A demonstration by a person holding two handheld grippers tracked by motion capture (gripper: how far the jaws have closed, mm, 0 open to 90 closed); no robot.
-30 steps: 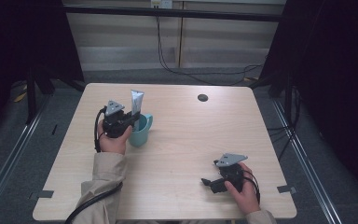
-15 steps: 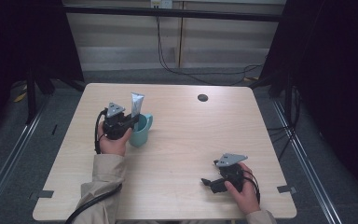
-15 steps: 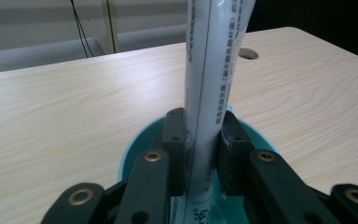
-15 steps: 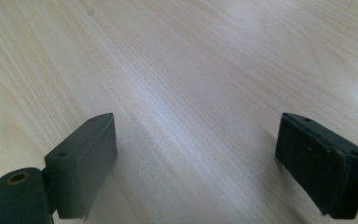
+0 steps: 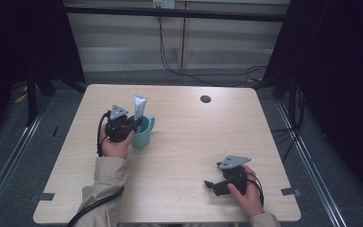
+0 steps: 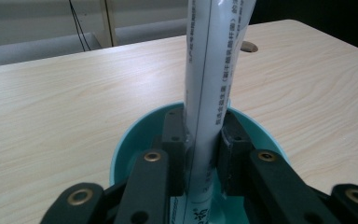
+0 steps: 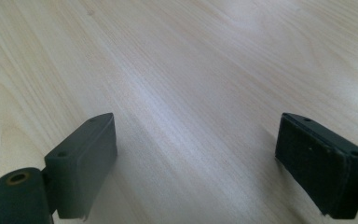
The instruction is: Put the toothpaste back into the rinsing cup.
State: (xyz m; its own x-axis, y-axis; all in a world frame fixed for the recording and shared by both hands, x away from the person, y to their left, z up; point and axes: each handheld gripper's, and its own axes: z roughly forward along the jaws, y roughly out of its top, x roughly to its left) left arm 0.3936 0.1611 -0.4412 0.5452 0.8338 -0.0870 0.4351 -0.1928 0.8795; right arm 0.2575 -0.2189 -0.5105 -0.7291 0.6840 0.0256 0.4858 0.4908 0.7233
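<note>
High view first, nearest the person: the right gripper rests low on the counter at about five o'clock, jaws spread wide with bare wood between them and touching nothing else. It looks idle. Farther off, at about ten o'clock, the left gripper sits over the teal cup, its jaws pressed tight on the pale tube, which stands upright with its lower end down inside the cup. From the left gripper view the pads pinch the tube just within the rim of the cup.

I'd judge the step in hand is standing the tube in the cup. Whether its foot already rests on the bottom I can't tell; the jaws hide it. Next calls for easing the jaws apart and lifting straight up, so the tube leans on the rim rather than tipping the cup.
</note>
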